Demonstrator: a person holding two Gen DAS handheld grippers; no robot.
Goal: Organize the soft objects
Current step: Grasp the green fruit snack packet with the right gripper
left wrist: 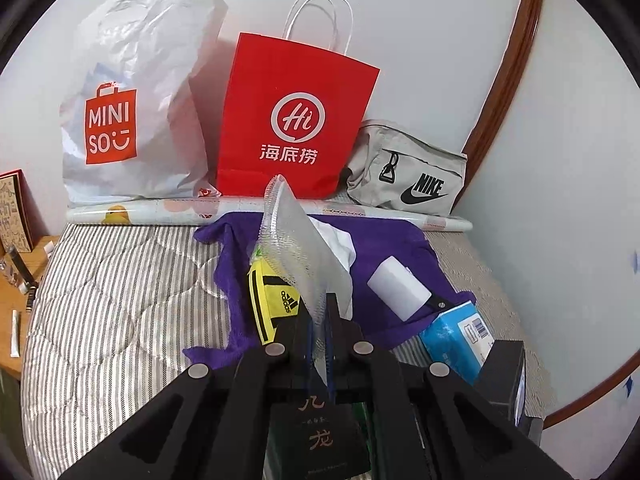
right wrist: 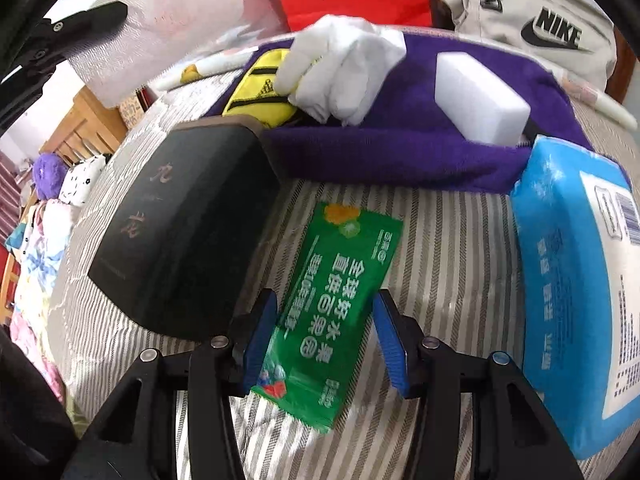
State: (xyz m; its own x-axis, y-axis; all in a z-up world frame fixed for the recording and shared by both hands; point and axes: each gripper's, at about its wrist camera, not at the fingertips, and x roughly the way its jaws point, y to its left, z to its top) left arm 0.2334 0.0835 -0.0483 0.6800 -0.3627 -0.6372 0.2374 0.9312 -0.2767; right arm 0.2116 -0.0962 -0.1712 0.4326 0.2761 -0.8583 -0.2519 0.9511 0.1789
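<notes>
My left gripper [left wrist: 319, 320] is shut on a clear bubble-wrap sheet [left wrist: 296, 236] and holds it up above the bed; the sheet also shows in the right wrist view [right wrist: 160, 44]. A purple towel [left wrist: 384, 248] lies on the striped bedding [left wrist: 112, 288] with a yellow adidas pouch [left wrist: 274, 304], a white cloth [left wrist: 338, 242] and a white sponge block [left wrist: 398, 290] on it. My right gripper [right wrist: 320, 340] is open, its jaws on either side of a green sachet [right wrist: 336, 308] lying flat on the bedding.
A black box [right wrist: 180, 220] lies left of the sachet, a blue tissue pack [right wrist: 576, 288] right of it. At the wall stand a white Miniso bag [left wrist: 132, 104], a red paper bag [left wrist: 296, 112] and a grey Nike pouch [left wrist: 408, 172]. A rolled sheet [left wrist: 160, 216] lies before them.
</notes>
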